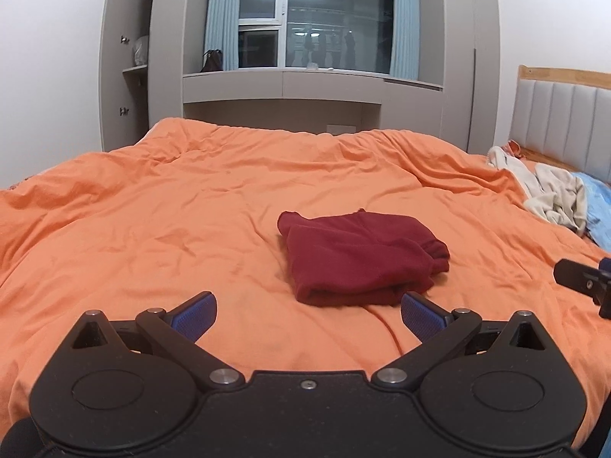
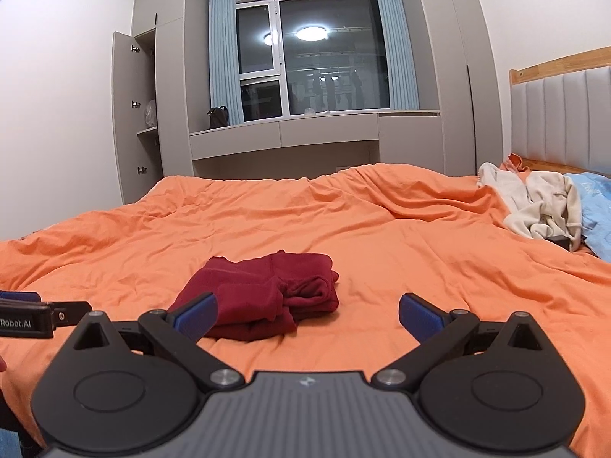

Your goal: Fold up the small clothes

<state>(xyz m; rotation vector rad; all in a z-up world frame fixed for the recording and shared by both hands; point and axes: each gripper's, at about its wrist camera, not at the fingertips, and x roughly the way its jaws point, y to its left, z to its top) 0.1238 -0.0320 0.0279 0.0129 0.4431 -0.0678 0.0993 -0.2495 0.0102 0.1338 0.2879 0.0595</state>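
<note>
A dark red garment (image 1: 361, 257) lies folded into a compact bundle on the orange bedspread (image 1: 152, 210). In the right wrist view the same garment (image 2: 267, 297) sits left of centre. My left gripper (image 1: 309, 313) hovers just short of its near edge, open, with nothing between its blue pads (image 1: 196, 315). My right gripper (image 2: 307, 315) is open wide to the right of the bundle, also with nothing in it. Part of the right gripper (image 1: 584, 278) shows at the right edge of the left wrist view. The left gripper (image 2: 38, 315) shows at the left edge of the right wrist view.
A heap of cream clothes (image 2: 542, 210) and a light blue item (image 2: 595, 221) lie at the right by the padded headboard (image 2: 561, 114). Beyond the bed stand grey cabinets (image 2: 145, 114), one door open, and a window ledge (image 2: 286, 129) with a dark bag (image 2: 218, 117).
</note>
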